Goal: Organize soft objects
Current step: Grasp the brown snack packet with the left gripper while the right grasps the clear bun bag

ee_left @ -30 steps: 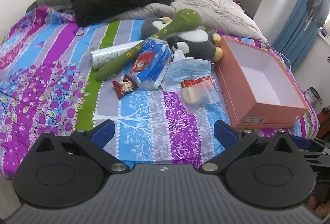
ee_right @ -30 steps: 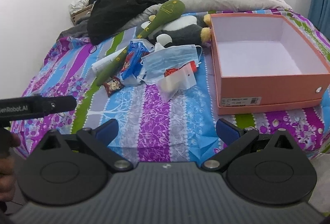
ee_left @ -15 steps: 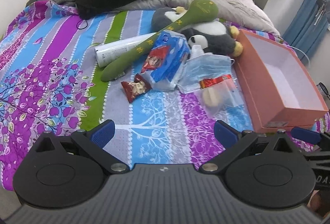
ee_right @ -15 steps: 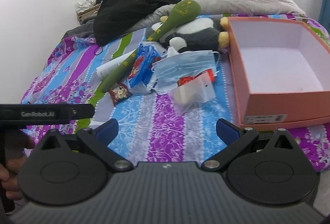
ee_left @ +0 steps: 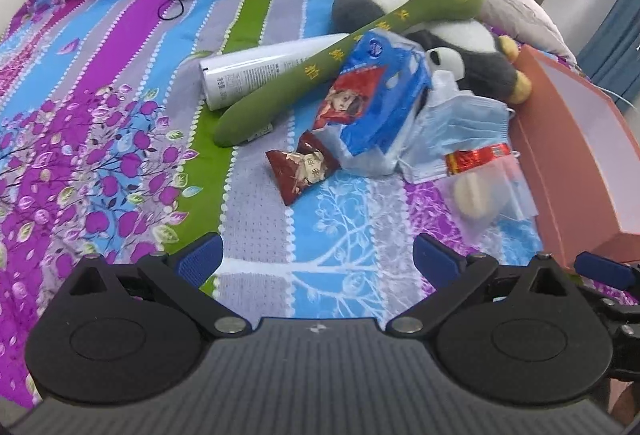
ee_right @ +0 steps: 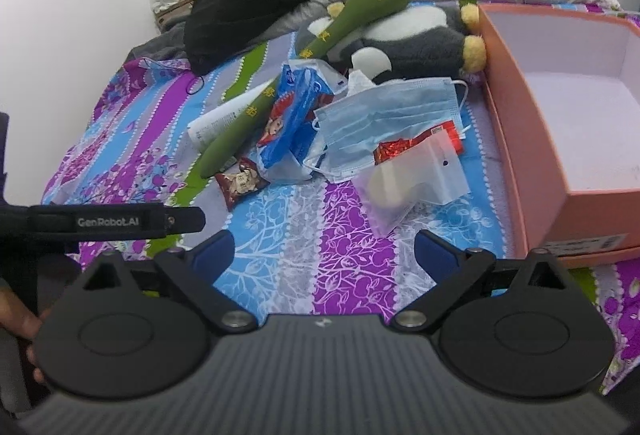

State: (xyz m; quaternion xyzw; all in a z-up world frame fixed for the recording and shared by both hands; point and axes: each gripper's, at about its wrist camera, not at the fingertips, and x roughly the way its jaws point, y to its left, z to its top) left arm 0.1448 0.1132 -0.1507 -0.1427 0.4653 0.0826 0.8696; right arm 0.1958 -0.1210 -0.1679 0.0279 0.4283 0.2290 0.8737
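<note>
Both spread wide and empty — left gripper [ee_left: 316,255] and right gripper [ee_right: 324,251] hovering short of the pile, likely lining up a pick; plush penguin [ee_right: 416,39], green plush mallet [ee_left: 352,47] and face mask [ee_right: 384,119] heaped just beside the open pink box [ee_right: 532,139] — handy for dropping in

Both grippers nearer the clutter [ee_left: 372,123].

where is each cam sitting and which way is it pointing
Left wrist: on the left gripper, low over the bed's near edge, facing the green plush; own open fingers show, right gripper's fingertip at right.
Right wrist: on the right gripper, facing the box; own open fingers show, left gripper's body at left.
Shared: face mask, snack packet, penguin plush.
</note>
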